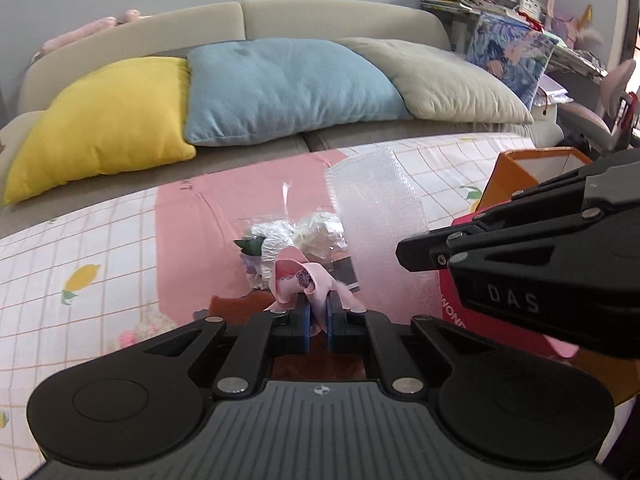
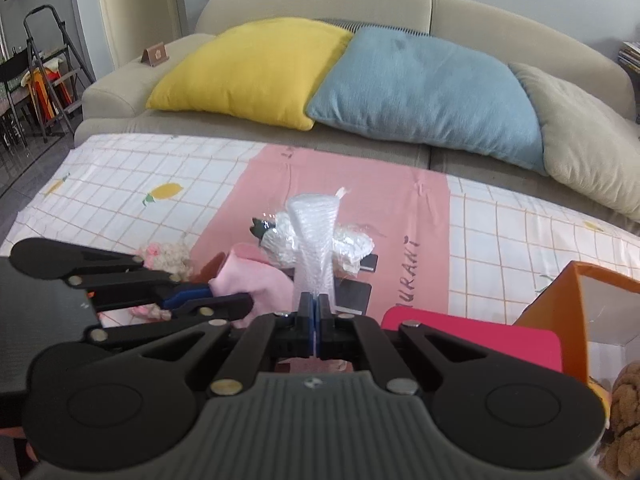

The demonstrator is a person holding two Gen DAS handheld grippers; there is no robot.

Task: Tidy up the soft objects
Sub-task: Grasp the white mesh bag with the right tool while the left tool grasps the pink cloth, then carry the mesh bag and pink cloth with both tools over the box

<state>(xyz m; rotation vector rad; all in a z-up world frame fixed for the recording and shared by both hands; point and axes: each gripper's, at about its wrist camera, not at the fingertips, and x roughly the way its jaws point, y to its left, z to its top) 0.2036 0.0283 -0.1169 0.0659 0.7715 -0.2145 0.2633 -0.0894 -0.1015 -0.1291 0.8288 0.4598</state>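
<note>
At lower centre of the left wrist view, the left hand-held gripper [image 1: 319, 312] is clamped on a soft pink cloth [image 1: 298, 280] whose lower part hides behind the blue pads [image 1: 305, 316]. Crinkled plastic-wrapped bundles [image 1: 296, 240] sit just behind it, and a bubble-wrap sheet [image 1: 380, 216] rises on the right, partly covered by the right hand-held gripper [image 1: 404, 250].

From the right wrist view, that gripper [image 2: 316, 316] pinches the bubble wrap's narrow end — jaws together. Only here do a brown fuzzy object [image 2: 624, 412], cut off at lower right, and a pink card [image 2: 472, 340] show clearly beside the orange box [image 2: 592, 292].
</note>
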